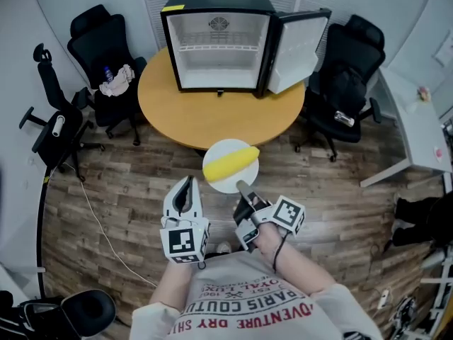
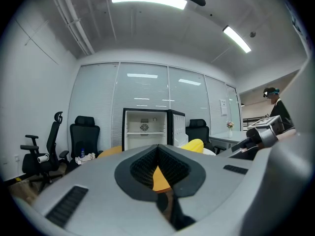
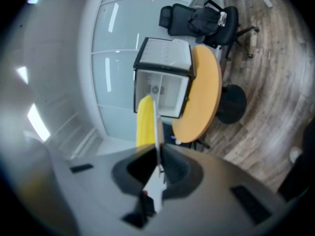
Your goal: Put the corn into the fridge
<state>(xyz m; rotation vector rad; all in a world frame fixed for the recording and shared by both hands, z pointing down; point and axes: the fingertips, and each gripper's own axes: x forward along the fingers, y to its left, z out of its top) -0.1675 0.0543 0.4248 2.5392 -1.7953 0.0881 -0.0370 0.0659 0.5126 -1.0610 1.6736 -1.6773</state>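
Observation:
A yellow corn (image 1: 231,161) lies on a round white plate (image 1: 225,183), carried above the wood floor in front of the round table (image 1: 219,112). My right gripper (image 1: 243,188) is shut on the plate's near rim. In the right gripper view the plate (image 3: 156,132) shows edge-on between the jaws, with the corn (image 3: 144,124) on its left. My left gripper (image 1: 187,184) is beside the plate on the left, shut and holding nothing. The black mini fridge (image 1: 219,41) stands on the table with its door (image 1: 297,44) swung open to the right. In the left gripper view the fridge (image 2: 145,129) is straight ahead and the corn (image 2: 193,144) to the right.
Black office chairs stand left (image 1: 106,55) and right (image 1: 347,76) of the table; the left one holds a cloth and a bottle (image 1: 117,80). Another chair (image 1: 53,119) is at the far left. A white desk (image 1: 417,119) is at the right. A cable (image 1: 99,225) runs across the floor.

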